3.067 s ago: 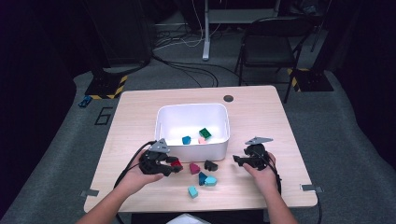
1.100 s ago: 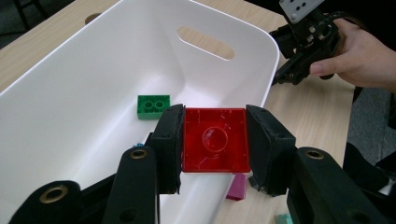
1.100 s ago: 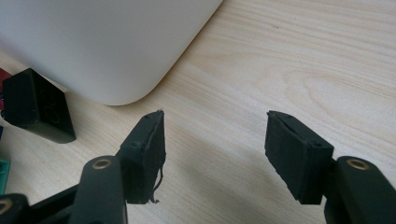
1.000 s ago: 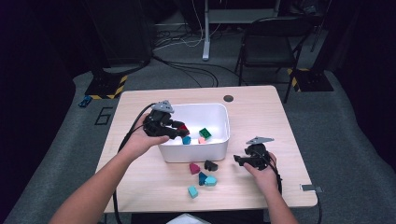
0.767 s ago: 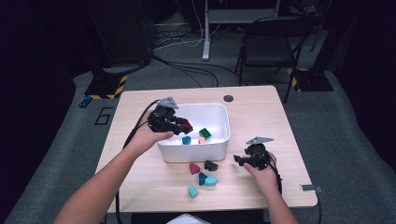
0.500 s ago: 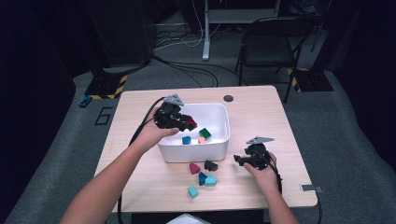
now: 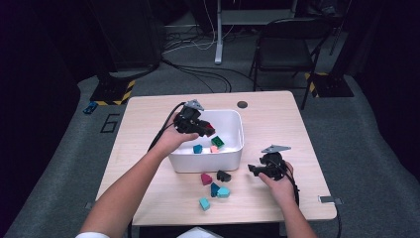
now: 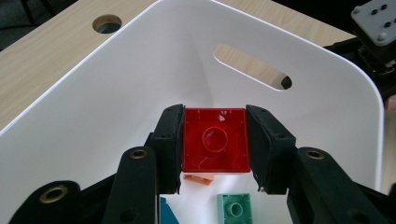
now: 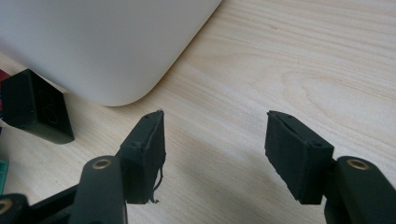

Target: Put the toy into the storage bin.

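Observation:
My left gripper point(image 7: 207, 130) hangs over the white bin point(image 7: 235, 148) with its jaws shut on a red brick point(image 8: 215, 140); the same red brick point(image 7: 209, 129) shows at the jaw tips in the high view. Below it in the bin lie a green brick point(image 8: 235, 208), an orange piece point(image 8: 198, 178) and a blue piece point(image 8: 168, 212). My right gripper point(image 7: 252, 169) rests low on the table right of the bin, jaws open with bare wood between them point(image 9: 215, 156). A black brick point(image 9: 35, 107) lies to its left by the bin's corner.
Loose bricks lie on the table in front of the bin: a magenta one point(image 7: 206, 178), a black one point(image 7: 223, 175), a dark blue one point(image 7: 214, 189) and two cyan ones point(image 7: 204, 203). A round hole point(image 7: 242, 104) sits in the tabletop behind the bin. A chair point(image 7: 287, 44) stands beyond the table.
My left gripper has carried the red brick from the table in front of the bin up and right, over the bin's interior. The right gripper has stayed put.

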Tool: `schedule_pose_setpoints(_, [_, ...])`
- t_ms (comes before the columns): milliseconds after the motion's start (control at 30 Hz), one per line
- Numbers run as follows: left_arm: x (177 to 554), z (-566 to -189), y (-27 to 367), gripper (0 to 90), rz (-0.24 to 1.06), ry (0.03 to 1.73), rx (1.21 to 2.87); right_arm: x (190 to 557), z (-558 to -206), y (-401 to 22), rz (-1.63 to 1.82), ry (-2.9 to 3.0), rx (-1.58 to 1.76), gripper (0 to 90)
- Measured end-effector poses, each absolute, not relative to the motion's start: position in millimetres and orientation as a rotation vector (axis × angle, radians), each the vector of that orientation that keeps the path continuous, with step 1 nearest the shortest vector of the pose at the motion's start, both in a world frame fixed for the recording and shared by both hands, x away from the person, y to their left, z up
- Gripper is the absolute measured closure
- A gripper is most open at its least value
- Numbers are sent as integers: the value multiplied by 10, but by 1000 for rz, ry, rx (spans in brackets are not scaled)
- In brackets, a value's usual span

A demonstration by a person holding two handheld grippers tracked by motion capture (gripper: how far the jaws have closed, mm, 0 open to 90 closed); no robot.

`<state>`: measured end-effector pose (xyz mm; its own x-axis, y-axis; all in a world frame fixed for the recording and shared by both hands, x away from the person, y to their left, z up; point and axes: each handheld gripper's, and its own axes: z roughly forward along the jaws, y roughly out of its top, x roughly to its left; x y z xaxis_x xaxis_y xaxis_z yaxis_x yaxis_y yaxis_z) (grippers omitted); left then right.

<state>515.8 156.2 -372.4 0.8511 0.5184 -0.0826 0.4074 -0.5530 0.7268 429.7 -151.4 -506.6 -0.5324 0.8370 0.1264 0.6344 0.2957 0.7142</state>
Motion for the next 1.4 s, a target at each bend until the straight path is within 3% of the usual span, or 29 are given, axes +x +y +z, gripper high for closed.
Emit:
schedule_pose_setpoints(333, [5278,-3835,1526,582,181,707,2249,4297,-5065,-1516,1073,2301,1336,375])
schedule_pose_setpoints(467, [5270,-3854,1516,520,180,712,2271,4292,-5062,-1503,1073,2292,1361,375])
schedule_pose_setpoints(600, [5200,-3783,1531,519,196,688,2260,4294,-5065,-1505,1069,2301,1355,374])
schedule_pose_setpoints(1033, [4682,-3454,1708,483,245,568,2212,4288,-5066,-1495,1064,2303,1360,374])
schedule_pose_setpoints(1400, [4264,-3461,1834,485,243,495,2216,4287,-5069,-1495,1066,2294,1349,375])
